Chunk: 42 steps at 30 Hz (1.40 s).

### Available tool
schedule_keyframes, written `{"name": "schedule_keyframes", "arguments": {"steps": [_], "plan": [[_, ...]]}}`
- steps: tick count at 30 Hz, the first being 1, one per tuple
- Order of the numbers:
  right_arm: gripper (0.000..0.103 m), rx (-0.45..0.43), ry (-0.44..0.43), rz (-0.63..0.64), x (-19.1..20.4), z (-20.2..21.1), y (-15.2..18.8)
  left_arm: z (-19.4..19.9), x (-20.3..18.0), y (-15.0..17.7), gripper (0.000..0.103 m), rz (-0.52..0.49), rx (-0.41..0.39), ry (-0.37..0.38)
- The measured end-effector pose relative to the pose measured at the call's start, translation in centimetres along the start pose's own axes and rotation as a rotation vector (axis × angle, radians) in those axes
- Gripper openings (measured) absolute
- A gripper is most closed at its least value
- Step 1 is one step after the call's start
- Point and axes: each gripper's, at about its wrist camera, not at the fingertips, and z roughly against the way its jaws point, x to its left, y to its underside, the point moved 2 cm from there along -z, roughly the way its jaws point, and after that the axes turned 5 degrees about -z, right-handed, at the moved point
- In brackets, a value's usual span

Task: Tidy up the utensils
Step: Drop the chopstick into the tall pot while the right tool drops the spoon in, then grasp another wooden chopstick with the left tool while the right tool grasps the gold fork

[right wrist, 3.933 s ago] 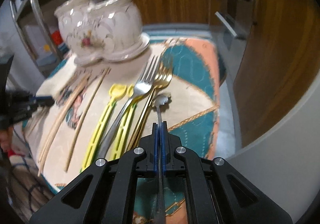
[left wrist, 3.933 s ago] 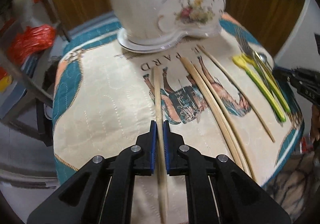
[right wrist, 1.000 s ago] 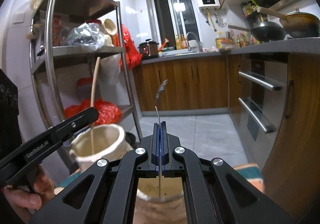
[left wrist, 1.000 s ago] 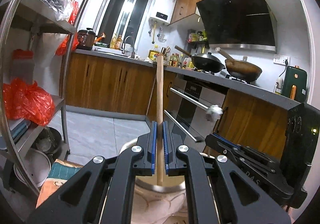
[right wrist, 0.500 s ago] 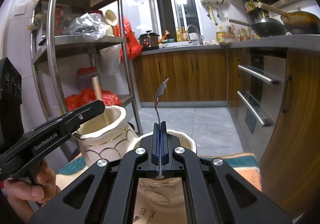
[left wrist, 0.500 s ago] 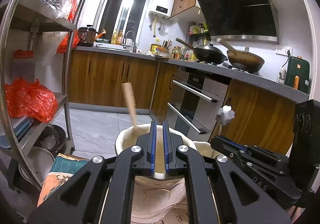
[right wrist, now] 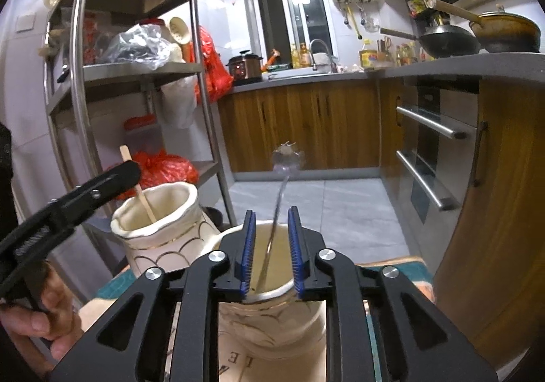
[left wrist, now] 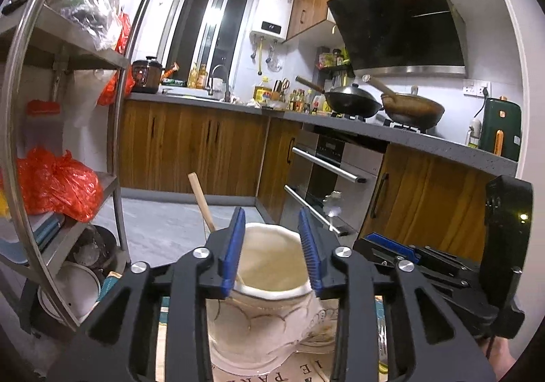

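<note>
My left gripper (left wrist: 272, 245) is open over the left compartment of a cream ceramic utensil holder (left wrist: 265, 324). A wooden chopstick (left wrist: 201, 201) stands loose in it, leaning left. My right gripper (right wrist: 270, 245) is open over the holder's right compartment (right wrist: 272, 320). A metal spoon (right wrist: 281, 198) stands loose in that compartment between the open jaws, its decorated end up. The chopstick (right wrist: 138, 186) and left compartment (right wrist: 163, 232) also show in the right wrist view, behind the left gripper's finger (right wrist: 102, 184).
The holder stands on a printed cloth (right wrist: 231, 361) over a small table. A steel shelf rack (right wrist: 85, 82) is at the left. Wooden cabinets and an oven (left wrist: 323, 174) are behind and to the right. More utensils lie low on the cloth (left wrist: 381, 341).
Both grippers have opened. The chopstick has dropped into the left compartment and leans left; the spoon has been let go and stands in the right compartment.
</note>
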Motion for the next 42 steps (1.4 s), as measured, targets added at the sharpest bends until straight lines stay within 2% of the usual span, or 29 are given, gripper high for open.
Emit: {"name": "schedule_keyframes", "arguments": {"steps": [7,13,18,25,32,42], "plan": [[0.022,-0.013,0.015,-0.009,-1.3,2.3,-0.2,3.1,-0.4,0.3,0.036,-0.008,-0.015,0.003],[0.022,0.017,0.028,-0.012,-2.6,4.1,0.5,5.1,-0.5,1.9,0.036,-0.016,0.028,0.001],[0.022,0.076,0.04,-0.033,-4.0,4.8,1.9,4.9,0.5,4.0,0.035,0.01,0.13,-0.014],[0.022,0.221,0.058,-0.021,-5.0,5.5,5.1,3.9,0.2,7.8,0.035,0.013,0.339,0.014],[0.022,0.349,0.071,-0.035,-6.1,5.4,8.8,3.9,-1.0,10.1,0.035,-0.04,0.417,0.041],[0.022,0.431,0.041,-0.075,-7.1,6.3,11.1,3.0,-1.8,12.8,0.035,-0.087,0.556,0.074]]}}
